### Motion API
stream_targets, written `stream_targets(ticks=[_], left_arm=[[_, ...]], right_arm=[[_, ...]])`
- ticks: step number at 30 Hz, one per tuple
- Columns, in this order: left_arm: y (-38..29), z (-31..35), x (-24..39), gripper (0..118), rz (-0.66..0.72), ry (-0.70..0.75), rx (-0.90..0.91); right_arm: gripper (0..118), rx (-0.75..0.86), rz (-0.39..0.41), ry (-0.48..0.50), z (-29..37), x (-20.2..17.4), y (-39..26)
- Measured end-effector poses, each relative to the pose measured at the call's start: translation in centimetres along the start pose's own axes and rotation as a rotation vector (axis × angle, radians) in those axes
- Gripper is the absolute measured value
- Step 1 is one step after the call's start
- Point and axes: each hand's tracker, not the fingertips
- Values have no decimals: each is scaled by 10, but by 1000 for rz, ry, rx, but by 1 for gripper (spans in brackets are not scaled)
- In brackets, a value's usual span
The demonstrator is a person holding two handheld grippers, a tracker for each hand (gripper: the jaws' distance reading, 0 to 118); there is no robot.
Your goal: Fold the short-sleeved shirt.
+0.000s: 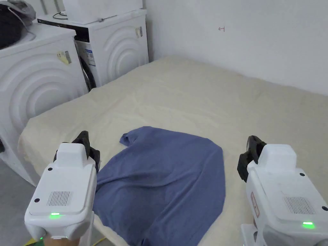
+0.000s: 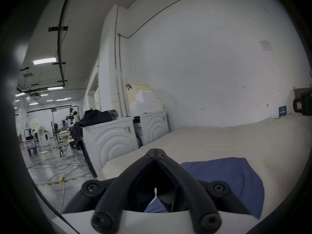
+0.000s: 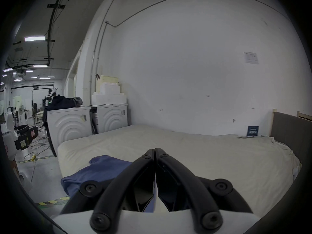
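Both the left gripper [image 2: 156, 150] and right gripper [image 3: 154, 149] are clamped closed on nothing; the rumpled blue short-sleeved cotton shirt [image 1: 163, 179] lies unfolded on the cream bed sheet [image 1: 198, 96].

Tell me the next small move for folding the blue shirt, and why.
Probably open both sets of jaws and lower them to the blue shirt. The left gripper and right gripper are shut and empty above the bed, while the shirt lies crumpled, unfolded.

Shirt [image 1: 166, 185] lies on bed [image 1: 198, 96] between left gripper [image 1: 86, 141] and right gripper [image 1: 253, 145], washers [image 1: 115, 48] beyond left.
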Motion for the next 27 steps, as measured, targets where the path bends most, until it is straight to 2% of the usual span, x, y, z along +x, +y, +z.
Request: stream_targets(ticks=[7,11,17,22,25,26,27], left_arm=[[-4,2,-1,0,2,14,-14],[-4,-11,12,0,16,-58,-55],[-9,-60,42,0,73,-238,-196],[-22,-129,77,0,110,-345,-452],[-33,-168,102,20,108,-388,-635],[-40,-181,109,34,109,-400,-671],[-47,-192,118,63,95,-416,-717]], right_arm=[[0,-5,2,20,0,-1,-2],[0,-4,8,8,1,7,-1],[0,-15,9,-22,-3,22,-3],[0,-33,3,-50,-13,34,-6],[0,-48,-2,-60,-19,44,-10],[0,-54,-5,-63,-20,47,-11],[0,-60,-6,-68,-22,51,-13]])
